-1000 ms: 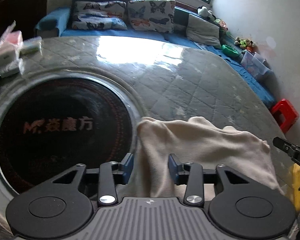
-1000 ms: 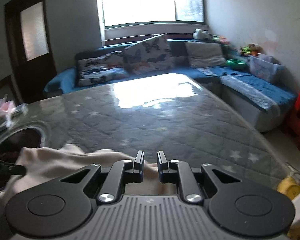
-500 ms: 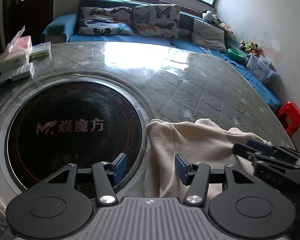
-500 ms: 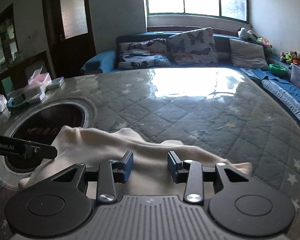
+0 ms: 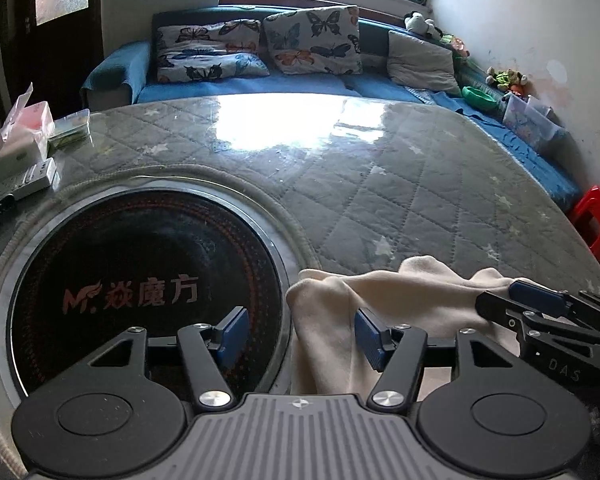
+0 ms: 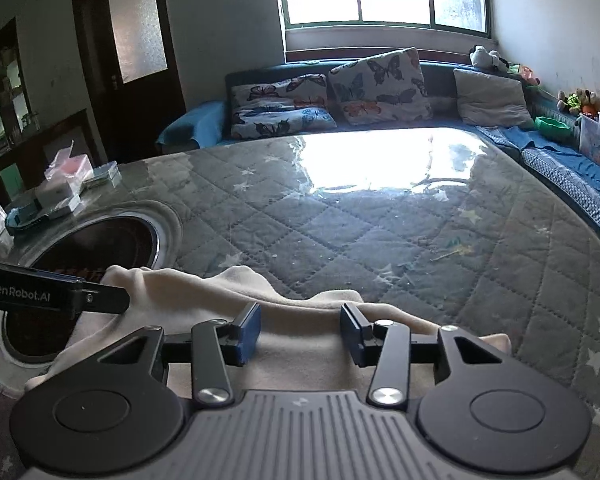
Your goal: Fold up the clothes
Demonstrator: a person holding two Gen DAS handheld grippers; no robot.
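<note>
A cream cloth (image 5: 384,304) lies bunched on the quilted table near its front edge; it also shows in the right wrist view (image 6: 228,300). My left gripper (image 5: 300,336) is open and empty, just above the cloth's left edge. My right gripper (image 6: 300,332) is open and empty over the cloth's middle. The right gripper also shows in the left wrist view (image 5: 540,312), at the cloth's right side. The left gripper's finger (image 6: 60,298) reaches in at the cloth's left corner in the right wrist view.
A round black heater plate (image 5: 140,280) with a metal rim is set into the table left of the cloth. Boxes and a remote (image 5: 24,148) sit at the far left. A blue sofa with cushions (image 5: 300,48) stands behind. A red stool (image 5: 596,220) stands at right.
Both grippers have opened wide and let go of the cloth, and have pulled back and up. The cloth now lies loose on the table.
</note>
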